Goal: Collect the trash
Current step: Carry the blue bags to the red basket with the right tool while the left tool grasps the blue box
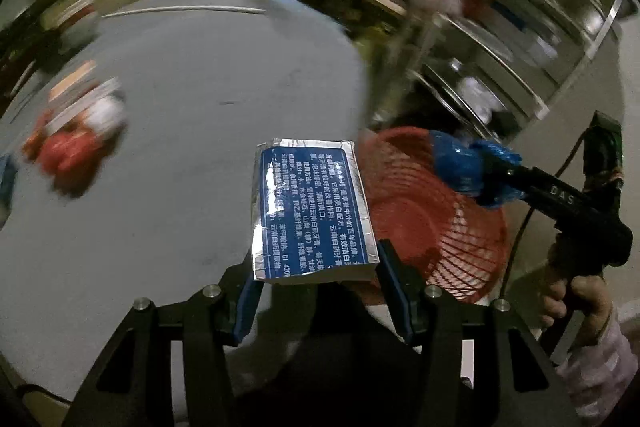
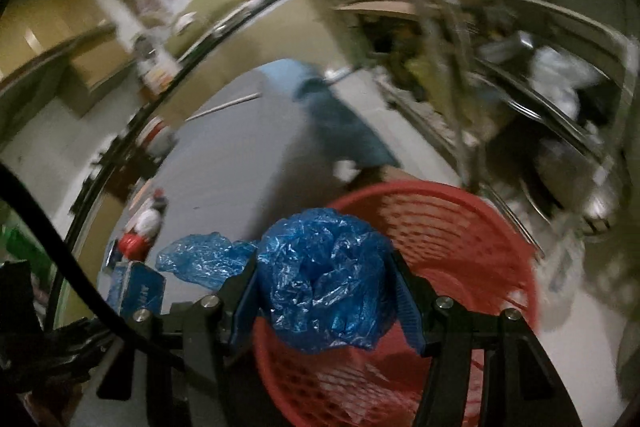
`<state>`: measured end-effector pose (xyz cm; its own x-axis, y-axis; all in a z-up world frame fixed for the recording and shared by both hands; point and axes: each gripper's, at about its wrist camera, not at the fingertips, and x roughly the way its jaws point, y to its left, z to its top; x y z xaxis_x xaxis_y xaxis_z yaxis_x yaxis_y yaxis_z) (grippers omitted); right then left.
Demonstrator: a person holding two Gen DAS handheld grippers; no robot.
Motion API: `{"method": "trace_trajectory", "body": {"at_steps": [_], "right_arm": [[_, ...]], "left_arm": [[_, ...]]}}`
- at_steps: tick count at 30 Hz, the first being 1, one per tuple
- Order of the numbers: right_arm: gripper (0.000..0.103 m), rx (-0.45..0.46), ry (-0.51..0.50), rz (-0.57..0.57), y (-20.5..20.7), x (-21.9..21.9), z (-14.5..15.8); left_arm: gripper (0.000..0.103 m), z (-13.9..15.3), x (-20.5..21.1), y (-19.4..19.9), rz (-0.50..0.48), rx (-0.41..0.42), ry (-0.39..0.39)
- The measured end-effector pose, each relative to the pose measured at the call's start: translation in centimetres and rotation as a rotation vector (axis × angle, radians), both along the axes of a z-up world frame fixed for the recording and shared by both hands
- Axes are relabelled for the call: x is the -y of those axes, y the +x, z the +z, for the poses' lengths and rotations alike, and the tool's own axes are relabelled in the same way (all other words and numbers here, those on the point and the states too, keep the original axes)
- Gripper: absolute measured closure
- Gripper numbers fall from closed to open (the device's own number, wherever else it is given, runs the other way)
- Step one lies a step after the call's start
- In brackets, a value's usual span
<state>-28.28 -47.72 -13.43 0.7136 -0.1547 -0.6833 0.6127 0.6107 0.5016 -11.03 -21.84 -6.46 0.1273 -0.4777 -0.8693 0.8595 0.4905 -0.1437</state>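
My left gripper (image 1: 318,269) is shut on a blue and silver toothpaste box (image 1: 312,211) and holds it above the grey floor, just left of a red mesh basket (image 1: 448,227). My right gripper (image 2: 324,287) is shut on a crumpled blue plastic bag (image 2: 324,275) and holds it over the rim of the red basket (image 2: 460,239). The right gripper with its blue bag (image 1: 472,167) also shows in the left wrist view, over the basket. The toothpaste box (image 2: 136,287) shows at the left in the right wrist view.
Red and white trash (image 1: 76,139) lies on the grey floor (image 1: 220,87) to the left, and also shows in the right wrist view (image 2: 140,227). Metal shelving (image 1: 520,47) stands behind the basket. A white rod (image 1: 184,11) lies far back. The background is blurred.
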Motion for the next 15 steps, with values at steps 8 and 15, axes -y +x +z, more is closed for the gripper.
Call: {"method": "trace_trajectory", "body": {"at_steps": [8,15], "right_arm": [[0.039,-0.016,0.113,-0.141,-5.4,3.3,-3.0],[0.036,-0.031,0.176,-0.125,-5.0,3.7,-4.2]], "left_arm": [[0.046,-3.1,6.1,-4.2,-0.147,-0.048,0.081],[0.044,-4.8,7.6,-4.4,-0.174,-0.057,0.113]]}}
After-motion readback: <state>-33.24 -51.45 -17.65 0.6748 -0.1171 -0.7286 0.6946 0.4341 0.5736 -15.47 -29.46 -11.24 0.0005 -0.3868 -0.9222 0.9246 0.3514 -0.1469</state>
